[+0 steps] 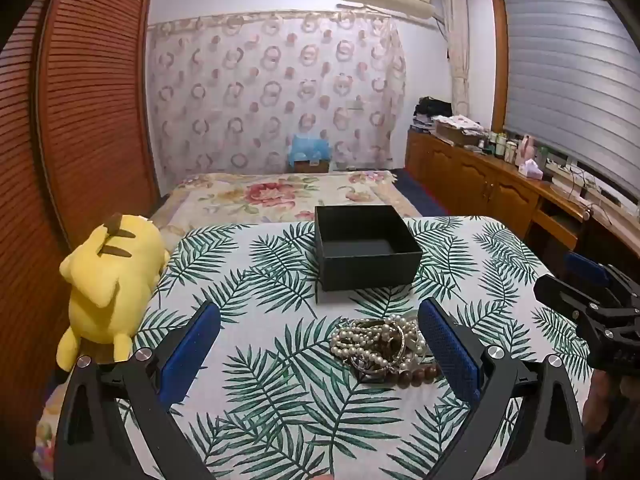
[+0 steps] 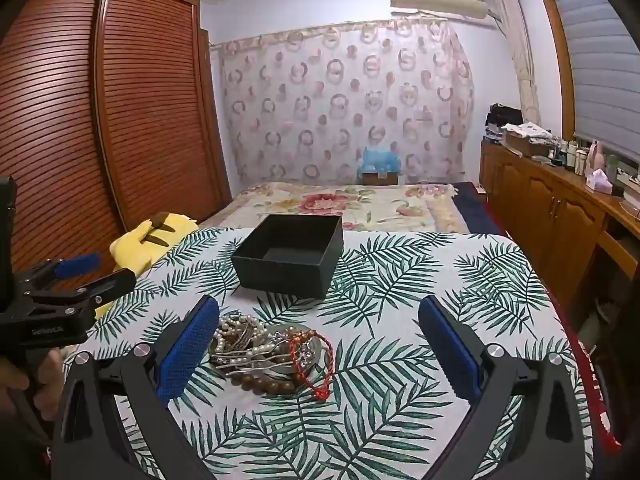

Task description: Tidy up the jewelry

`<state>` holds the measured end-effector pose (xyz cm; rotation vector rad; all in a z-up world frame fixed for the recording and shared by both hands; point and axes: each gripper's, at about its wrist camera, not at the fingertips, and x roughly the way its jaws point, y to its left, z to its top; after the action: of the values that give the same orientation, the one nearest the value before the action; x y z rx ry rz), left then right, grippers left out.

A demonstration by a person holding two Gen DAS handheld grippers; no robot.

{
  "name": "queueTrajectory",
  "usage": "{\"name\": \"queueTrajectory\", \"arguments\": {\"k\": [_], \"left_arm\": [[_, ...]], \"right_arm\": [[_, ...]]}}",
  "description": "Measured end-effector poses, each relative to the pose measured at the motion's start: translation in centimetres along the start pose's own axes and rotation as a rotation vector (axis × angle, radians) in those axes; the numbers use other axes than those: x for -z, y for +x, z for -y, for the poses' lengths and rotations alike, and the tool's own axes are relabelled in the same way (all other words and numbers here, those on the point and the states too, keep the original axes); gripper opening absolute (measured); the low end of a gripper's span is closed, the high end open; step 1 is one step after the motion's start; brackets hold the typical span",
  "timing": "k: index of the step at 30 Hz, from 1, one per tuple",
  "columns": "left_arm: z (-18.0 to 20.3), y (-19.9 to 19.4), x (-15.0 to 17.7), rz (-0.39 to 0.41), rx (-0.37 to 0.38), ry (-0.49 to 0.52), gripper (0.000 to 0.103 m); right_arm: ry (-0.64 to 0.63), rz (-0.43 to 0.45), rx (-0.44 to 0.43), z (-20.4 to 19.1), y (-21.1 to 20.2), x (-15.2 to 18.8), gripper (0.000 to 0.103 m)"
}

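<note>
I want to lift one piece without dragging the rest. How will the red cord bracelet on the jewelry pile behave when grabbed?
The red cord bracelet looks thin and braided, so probably floppy and light. It lies draped over the wooden beads and the pearl strands, so it may snag and tug them along.

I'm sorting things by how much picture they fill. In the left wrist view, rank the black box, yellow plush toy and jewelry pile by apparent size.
1. yellow plush toy
2. black box, close to the toy; it sits farther off, so the order is unsure
3. jewelry pile, clearly smallest
</note>
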<state>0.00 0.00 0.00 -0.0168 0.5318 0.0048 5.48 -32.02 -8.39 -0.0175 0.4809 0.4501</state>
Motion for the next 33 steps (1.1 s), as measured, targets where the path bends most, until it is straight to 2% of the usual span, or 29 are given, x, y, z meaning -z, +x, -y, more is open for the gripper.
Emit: {"name": "queueTrajectory", "arguments": {"k": [22, 33], "left_arm": [[0.7, -1.0, -0.5, 0.013, 0.017, 0.001, 0.096], [0.9, -1.5, -0.8, 0.019, 0.017, 0.003, 0.096]], "right_arm": [[-0.004, 0.013, 0.003, -0.2, -0.2, 0.0, 0.101], [-0.005, 0.017, 0.004, -0.3, -1.1, -1.1, 0.101]]}}
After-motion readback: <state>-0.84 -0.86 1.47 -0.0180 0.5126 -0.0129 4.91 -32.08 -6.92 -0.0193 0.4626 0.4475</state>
